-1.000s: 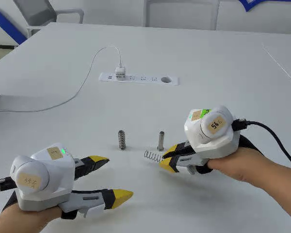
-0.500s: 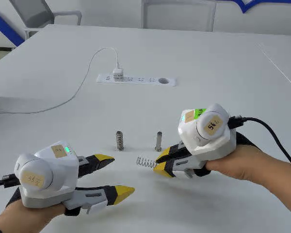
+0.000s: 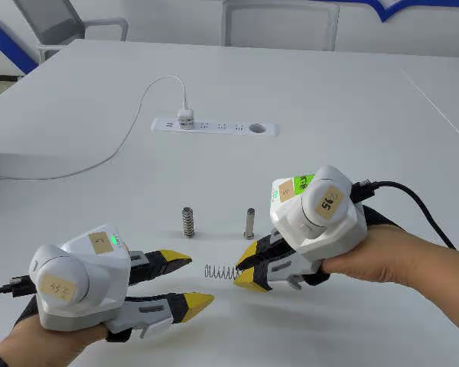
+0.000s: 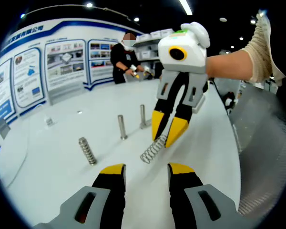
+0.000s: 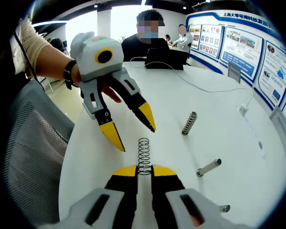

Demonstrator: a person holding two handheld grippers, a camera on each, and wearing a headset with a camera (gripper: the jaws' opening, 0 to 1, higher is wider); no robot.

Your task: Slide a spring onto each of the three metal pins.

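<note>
While pinching spring (image 3: 220, 271) by one end in right gripper (image 3: 241, 277), holds it level between grippers, near bare pin (image 3: 250, 222). Has left gripper (image 3: 199, 279) spread, empty. Likely light, bendy, apt to flick free; best gripped at end coils.

Left gripper (image 3: 200, 277) at 7 o'clock, jaws parted, pointing toward 3 o'clock, right gripper (image 3: 242, 274) at 5 o'clock, pointing toward 9 o'clock, jaws pinched on spring (image 3: 220, 271) end.
</note>
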